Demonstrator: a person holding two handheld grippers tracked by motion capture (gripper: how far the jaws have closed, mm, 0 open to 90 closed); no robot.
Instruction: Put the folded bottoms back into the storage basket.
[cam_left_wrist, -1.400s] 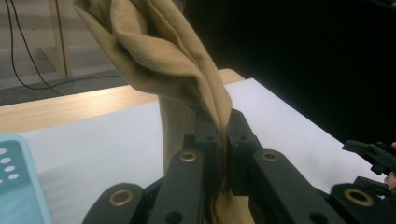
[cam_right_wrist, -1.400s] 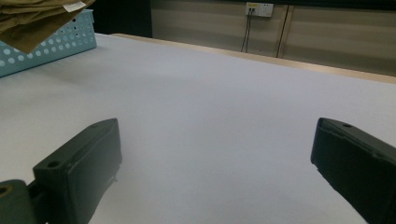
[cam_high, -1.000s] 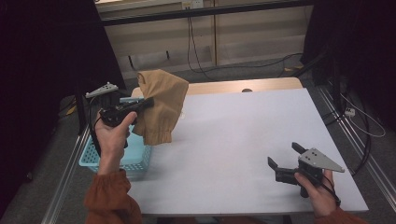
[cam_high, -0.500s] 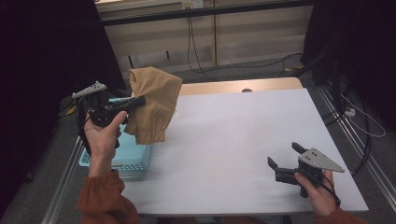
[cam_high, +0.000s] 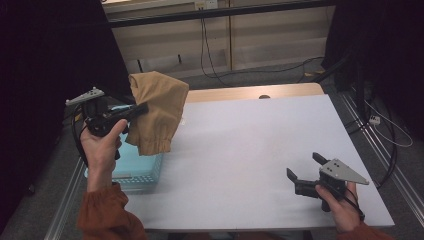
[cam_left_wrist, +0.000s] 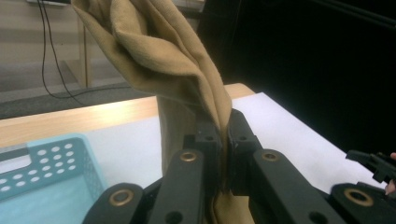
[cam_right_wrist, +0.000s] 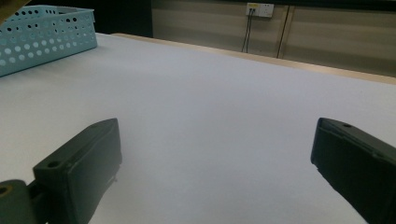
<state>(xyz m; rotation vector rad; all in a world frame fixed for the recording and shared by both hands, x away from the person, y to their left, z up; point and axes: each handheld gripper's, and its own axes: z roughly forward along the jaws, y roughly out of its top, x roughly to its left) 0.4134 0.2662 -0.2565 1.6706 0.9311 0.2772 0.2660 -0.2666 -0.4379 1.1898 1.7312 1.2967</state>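
A tan cloth (cam_high: 156, 110) hangs in the air over the table's left edge, pinched by my left gripper (cam_high: 142, 108), which is shut on it. In the left gripper view the cloth (cam_left_wrist: 159, 51) rises in folds from between the two closed jaws of my left gripper (cam_left_wrist: 224, 122) and also drops below them. My right gripper (cam_high: 304, 167) rests near the table's front right corner, held by a hand, its jaws wide apart. The right gripper view has my right gripper (cam_right_wrist: 215, 163) open over bare white tabletop with nothing between its jaws.
A light blue perforated basket (cam_high: 131, 170) sits at the table's left edge, below the hanging cloth; it also appears as the basket (cam_right_wrist: 42, 37) at far left and the basket (cam_left_wrist: 46, 163). The white table (cam_high: 250, 145) has a wooden strip at its far edge. Cables run behind.
My left hand has carried the cloth to the left and a little higher, now over the basket's side. The right gripper has stayed where it was.
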